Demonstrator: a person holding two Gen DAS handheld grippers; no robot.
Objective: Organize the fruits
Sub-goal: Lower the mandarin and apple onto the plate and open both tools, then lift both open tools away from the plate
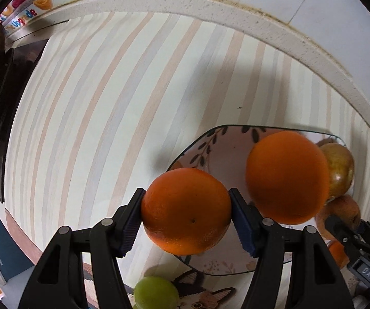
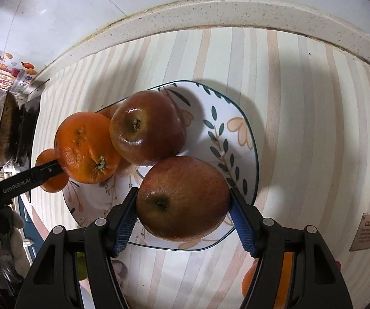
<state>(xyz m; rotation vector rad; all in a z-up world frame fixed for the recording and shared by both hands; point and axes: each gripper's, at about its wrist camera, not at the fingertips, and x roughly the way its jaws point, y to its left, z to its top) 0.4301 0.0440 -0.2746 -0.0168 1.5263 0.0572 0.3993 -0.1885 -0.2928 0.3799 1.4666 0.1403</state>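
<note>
My left gripper is shut on an orange, its blue pads pressing both sides, just left of a leaf-patterned plate. On that plate lie a second orange and a yellowish-red apple. My right gripper is shut on a red apple over the near part of the plate. Another red apple and an orange rest on the plate beyond it. A finger of the left gripper shows at the left with its orange.
A striped mat covers the counter up to a speckled raised edge by the wall. A green fruit lies near the cat-print mat. Another orange sits under the right gripper. A dark pan stands far left.
</note>
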